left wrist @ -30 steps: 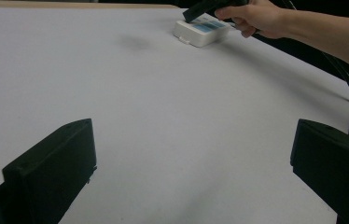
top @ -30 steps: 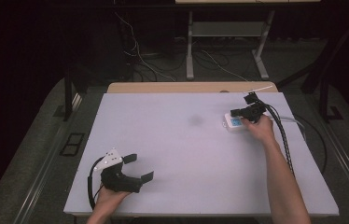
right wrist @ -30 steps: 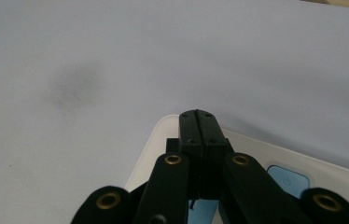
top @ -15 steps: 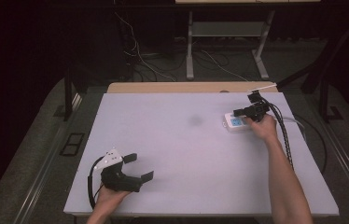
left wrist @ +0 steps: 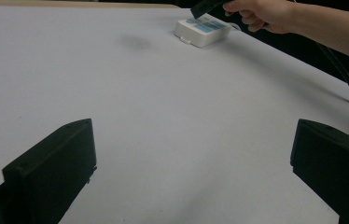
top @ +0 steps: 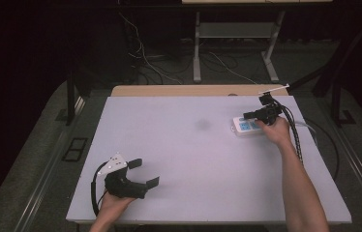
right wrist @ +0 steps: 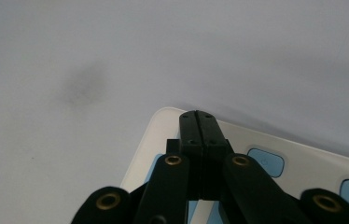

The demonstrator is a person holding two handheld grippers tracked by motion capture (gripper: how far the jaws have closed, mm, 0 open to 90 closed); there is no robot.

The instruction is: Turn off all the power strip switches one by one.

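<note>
A small white box with blue buttons [top: 246,126] [left wrist: 202,31] [right wrist: 298,163] lies on the table's far right part. My right gripper [top: 248,115] [right wrist: 198,115] hangs just above its left end, jaws pressed together with nothing between them. Whether the tips touch the box I cannot tell. My left gripper [top: 144,172] [left wrist: 196,158] rests near the table's front left corner, jaws wide apart and empty, pointing across the table toward the box.
The white table [top: 193,159] carries a faint dark smudge [top: 202,124] left of the box. A black cable [top: 295,135] trails from the right gripper along the forearm. Beyond the far edge are table legs [top: 197,48] and floor cables [top: 145,58].
The right gripper has shifted slightly over the box's left end and tilted down a little. The left gripper has stayed where it was.
</note>
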